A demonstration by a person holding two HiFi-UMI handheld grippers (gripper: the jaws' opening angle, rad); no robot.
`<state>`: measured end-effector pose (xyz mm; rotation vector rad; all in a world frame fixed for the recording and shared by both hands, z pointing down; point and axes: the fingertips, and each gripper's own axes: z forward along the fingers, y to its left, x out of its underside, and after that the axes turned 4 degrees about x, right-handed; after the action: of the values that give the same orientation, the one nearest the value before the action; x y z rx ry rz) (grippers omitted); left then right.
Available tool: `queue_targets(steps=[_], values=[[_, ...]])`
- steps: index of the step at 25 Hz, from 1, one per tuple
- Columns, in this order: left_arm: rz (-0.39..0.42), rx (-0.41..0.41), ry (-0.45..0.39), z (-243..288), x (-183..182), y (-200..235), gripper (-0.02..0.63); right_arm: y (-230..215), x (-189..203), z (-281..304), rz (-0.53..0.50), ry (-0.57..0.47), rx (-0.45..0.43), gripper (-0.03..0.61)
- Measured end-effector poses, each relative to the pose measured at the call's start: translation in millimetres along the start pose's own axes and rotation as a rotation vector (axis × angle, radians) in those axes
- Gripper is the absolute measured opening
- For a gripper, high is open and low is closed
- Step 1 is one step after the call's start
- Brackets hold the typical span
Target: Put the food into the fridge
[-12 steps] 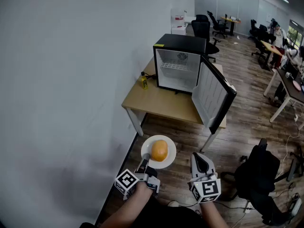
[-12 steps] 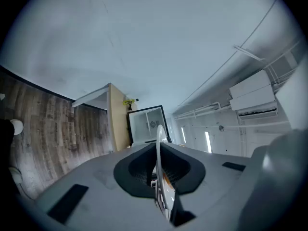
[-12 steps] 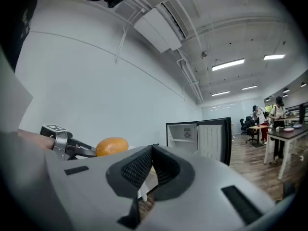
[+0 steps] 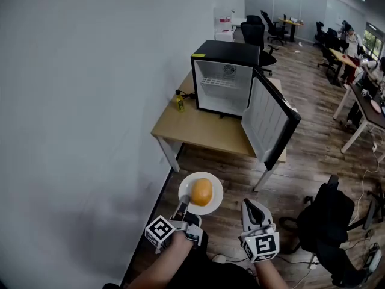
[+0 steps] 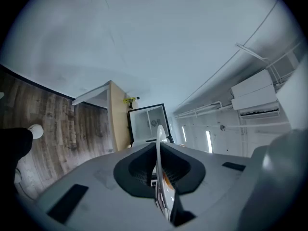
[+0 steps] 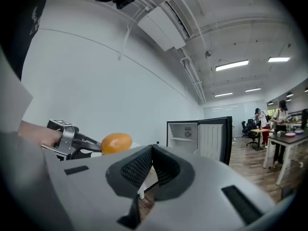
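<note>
A white plate (image 4: 212,202) with an orange bun (image 4: 201,192) on it hangs over the wooden floor. My left gripper (image 4: 184,202) is shut on the plate's near rim; the left gripper view shows the plate (image 5: 159,148) edge-on between the jaws. My right gripper (image 4: 250,206) is beside it to the right, shut and holding nothing; its own view shows the right gripper (image 6: 151,150) with jaws together and the bun (image 6: 116,143) off to the left. Ahead, a small black fridge (image 4: 224,80) stands on a wooden table (image 4: 198,131), its door (image 4: 269,125) swung open to the right and its white inside bare.
A small yellow bottle (image 4: 179,103) stands on the table left of the fridge. A white wall runs along the left. A black office chair (image 4: 328,218) is at the right, with desks, chairs and people further back in the room.
The view has shifted slightly: the fridge and table sit a little left and higher. Both grippers and the plate hold the same places.
</note>
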<state>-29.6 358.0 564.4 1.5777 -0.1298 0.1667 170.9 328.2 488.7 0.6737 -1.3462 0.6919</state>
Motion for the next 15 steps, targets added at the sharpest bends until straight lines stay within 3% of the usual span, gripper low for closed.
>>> queue_targets(steps=[8, 12, 15], values=[[-0.004, 0.035, 0.073, 68, -6, 6, 0.027, -22, 5, 45, -0.005, 0.008, 0.056, 0.06], [-0.034, 0.096, 0.089, 111, -14, 2, 0.027, -37, 2, 83, 0.0, 0.0, 0.068, 0.06], [0.001, 0.089, 0.118, 140, -24, 3, 0.027, -48, -2, 114, 0.011, -0.007, 0.085, 0.06]])
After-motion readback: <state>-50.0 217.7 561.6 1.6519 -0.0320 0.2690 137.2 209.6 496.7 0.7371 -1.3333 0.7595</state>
